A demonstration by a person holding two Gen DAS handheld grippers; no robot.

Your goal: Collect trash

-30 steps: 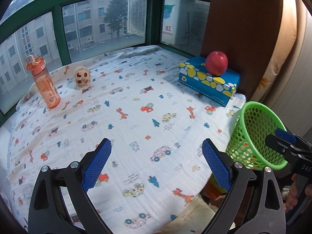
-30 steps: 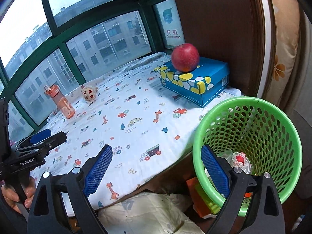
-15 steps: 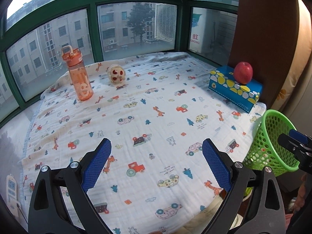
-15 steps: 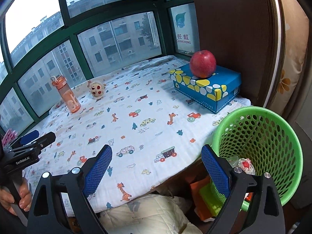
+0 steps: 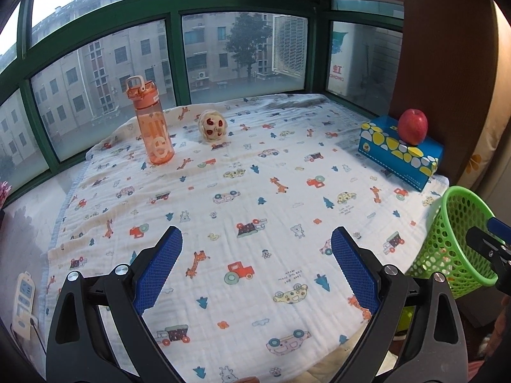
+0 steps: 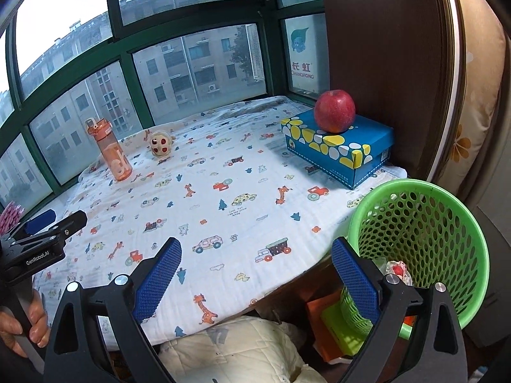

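Far left, near the window glass: orange water bottle point(image 5: 154, 124) standing upright on the printed cloth point(image 5: 255, 198) spread over the tabletop. Just right of it, apart from it, a small crumpled wrapper point(image 5: 213, 126), pale with red spots, lying alone on the cloth at the far side, well away from both tools.

Near centre, left gripper point(image 5: 255, 269) hovering over the cloth, jaws spread wide, blue pads point(image 5: 158, 273) bare, nothing between them. In the right wrist view, part of the same tool at the left edge, handle wrapped by a hand point(image 6: 24, 322).

Further right, at the far right corner: blue patterned box point(image 5: 399, 156) lying flat against the dark wooden panel point(image 6: 383, 63), red apple point(image 5: 412, 126) sitting on its lid.

Right again, past the near right edge of the cloth: green mesh basket point(image 6: 472, 245), rim lower than the tabletop, upright. Inside it, a bit of clear wrapping with a red spot point(image 6: 397, 269) at the bottom. Right gripper point(image 6: 255, 279) held just near of the basket, jaws likewise wide apart and empty, right pad overlapping the basket's near rim in the picture; touching or not, impossible to tell.

Below the tabletop edge, a cream padded cloth point(image 6: 236, 351) and some orange and green items beside the basket's base, too hidden to name.
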